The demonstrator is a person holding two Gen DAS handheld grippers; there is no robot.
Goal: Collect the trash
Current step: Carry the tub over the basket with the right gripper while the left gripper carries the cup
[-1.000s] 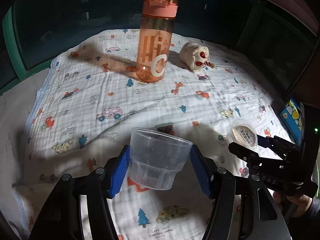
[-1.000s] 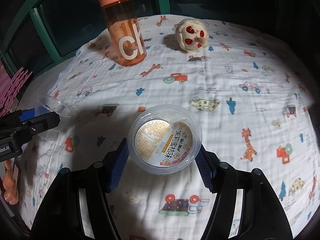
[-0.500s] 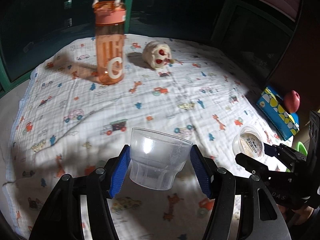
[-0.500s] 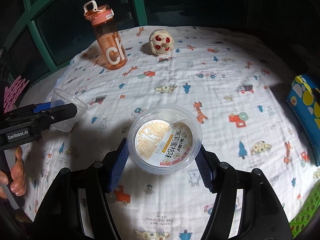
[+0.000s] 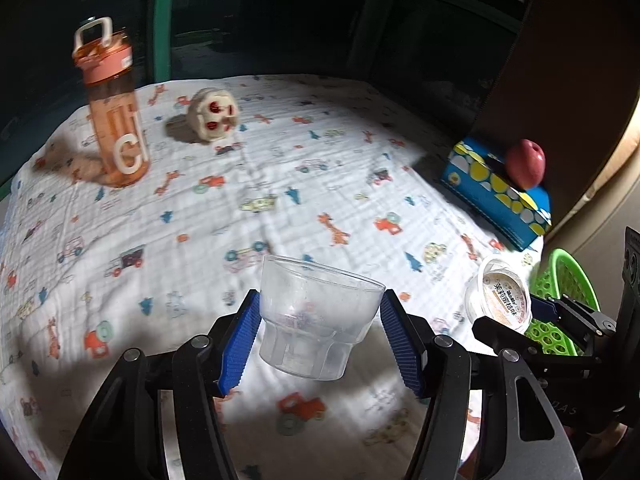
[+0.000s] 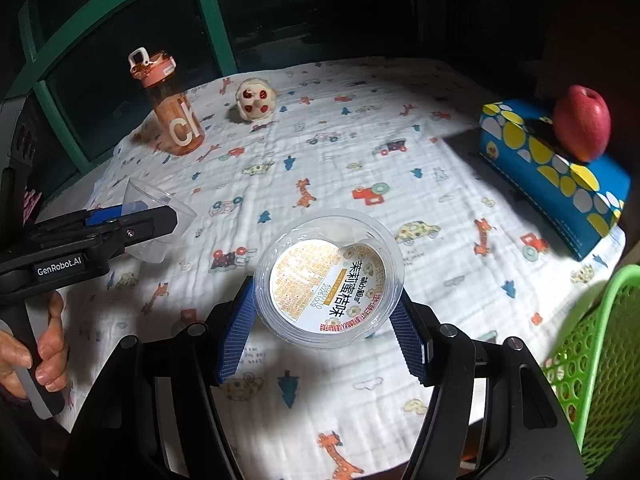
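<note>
My left gripper (image 5: 320,338) clamps a clear plastic cup (image 5: 316,320) between its ribbed blue pads, the cup upright with a faceted base and a flared rim, raised off the cloth. My right gripper (image 6: 324,320) pinches a shallow round transparent tub (image 6: 330,278) across its sides; a printed orange and white film seal faces the lens, and the tub is also carried above the cloth.

Only the right wrist view shows the hand (image 6: 36,356) wrapped round the left gripper's handle, and the apple (image 6: 582,122), smooth and red, in full on top of the blue tissue box (image 6: 560,176) with yellow and white dots at the table's right edge. The left wrist view alone shows the cup's empty inside and the tub side-on, in front of the green basket (image 5: 568,288).

That basket (image 6: 596,368) is perforated plastic and stands off the right near corner. The cloth (image 5: 320,168) is a crinkled white muslin printed with cars and giraffes. Toward the far left corner stand an orange translucent bottle (image 5: 116,116) with a loop-handled lid and, beside it, a cream plush toy (image 5: 212,114) with red spots.
</note>
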